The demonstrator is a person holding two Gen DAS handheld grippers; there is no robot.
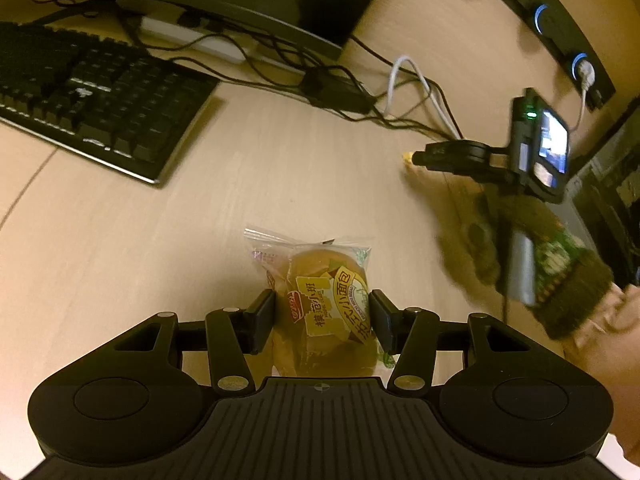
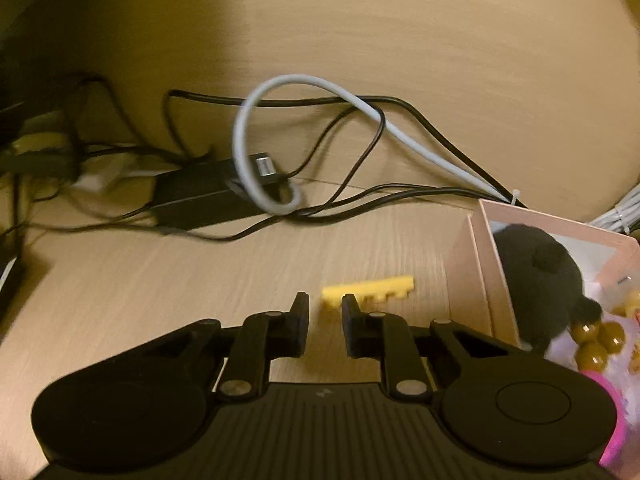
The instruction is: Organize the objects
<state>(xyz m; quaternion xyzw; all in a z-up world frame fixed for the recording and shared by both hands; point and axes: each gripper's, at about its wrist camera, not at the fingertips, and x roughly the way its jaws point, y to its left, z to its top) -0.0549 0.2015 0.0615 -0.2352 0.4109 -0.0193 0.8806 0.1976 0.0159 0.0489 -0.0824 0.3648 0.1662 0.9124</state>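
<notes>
Our left gripper [image 1: 322, 316] pinches a crinkly wrapped bun [image 1: 320, 304]; our right gripper [image 2: 325, 322] is narrowly parted, empty, just before a notched yellow piece [image 2: 368, 289].

Legible text appears on 1 item only — the clear wrapper of the packaged bun [image 1: 320, 304] in the left wrist view. Its yellow label carries Chinese characters, rotated sideways: "模范小班" on the square patch, and "小面包" on the curved band beside it. Smaller Latin lettering runs along that band but is too fine to read. A red oval brand mark sits at the label's left edge — illegible. Right wrist view: no readable text.
</notes>
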